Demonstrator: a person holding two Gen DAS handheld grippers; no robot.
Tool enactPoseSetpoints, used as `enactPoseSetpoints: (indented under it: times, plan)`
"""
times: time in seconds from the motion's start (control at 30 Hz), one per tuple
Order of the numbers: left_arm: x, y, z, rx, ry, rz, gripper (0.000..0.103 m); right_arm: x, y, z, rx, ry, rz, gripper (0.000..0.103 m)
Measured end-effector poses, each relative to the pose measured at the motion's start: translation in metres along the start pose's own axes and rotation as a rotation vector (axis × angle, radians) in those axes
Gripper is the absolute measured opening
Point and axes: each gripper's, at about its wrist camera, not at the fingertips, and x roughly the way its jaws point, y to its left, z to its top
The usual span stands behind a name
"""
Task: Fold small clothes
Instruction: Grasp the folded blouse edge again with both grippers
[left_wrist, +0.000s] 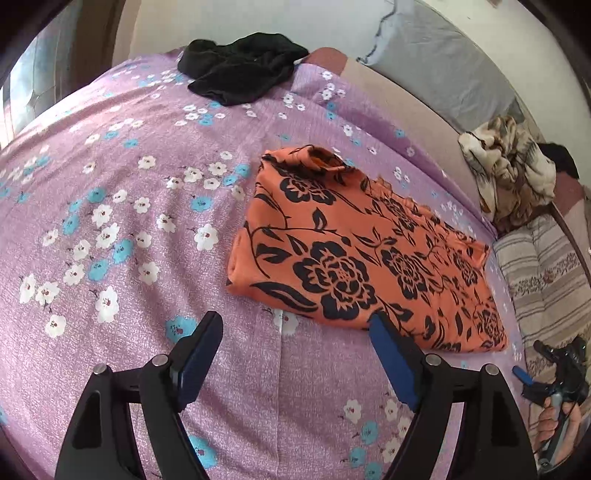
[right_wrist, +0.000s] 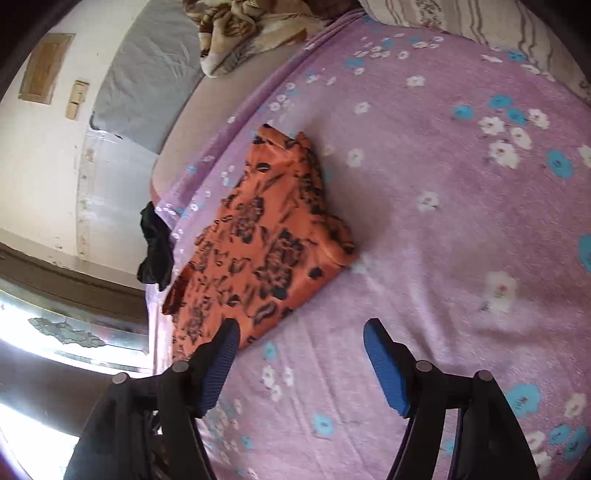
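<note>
Orange floral garment (left_wrist: 354, 258) takes centre stage, lying folded into a neat oblong on the lilac flowered bedsheet (left_wrist: 122, 206), its collar end tucked up toward the far side and its near corner just under the tip of one blue pad. That sheet is the biggest thing out here, spread smooth across the whole bed, with a striped cushion (left_wrist: 543, 266) off at the right edge and a crumpled brown-and-cream blanket (left_wrist: 509, 173) heaped just beyond it. Now look up the bed: a black garment (left_wrist: 240, 72) sits bunched and unfolded, well apart from the orange one, and by my reckoning that is the next piece waiting its turn. So one item reads as done, at least one left, and whether the orange piece wants another tidy is hard to call from here. Down to the tools: the left gripper (left_wrist: 295, 332) hangs over bare sheet with its jaws spread wide, nothing between them, released. The right gripper (right_wrist: 299, 343) is the same story in its own view, jaws parted and empty, one blue pad (right_wrist: 221, 365) overlapping the garment's near edge in the picture, though whether it touches the cloth I cannot tell. At the far right of the left view, a person's hand (left_wrist: 557, 424) wraps the other handle.
</note>
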Motion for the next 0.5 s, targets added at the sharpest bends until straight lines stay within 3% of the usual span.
enactPoseSetpoints:
  times: [0.17,0.3,0.4,0.43,0.47,0.5]
  plan:
    - [0.03,0.025,0.013,-0.254,0.048,-0.016,0.082,0.061,-0.007,0.014,0.186,0.002,0.006,0.076]
    - [0.047,0.022,0.019,-0.3,0.024,0.031,0.082,0.074,-0.019,0.012,0.334,-0.111,0.025,0.076]
    - [0.059,0.012,0.027,-0.28,0.013,0.073,0.081,0.077,-0.016,0.013,0.362,-0.184,0.002,0.075]
    - [0.062,0.01,0.031,-0.282,0.015,0.084,0.068,0.08,-0.012,0.017,0.344,-0.186,-0.013,0.057]
    - [0.065,0.008,0.036,-0.274,0.038,0.1,0.023,0.084,-0.009,0.021,0.323,-0.17,-0.031,0.012]
    - [0.069,0.009,0.042,-0.281,0.07,0.09,0.02,0.09,-0.008,0.024,0.324,-0.139,-0.049,0.011]
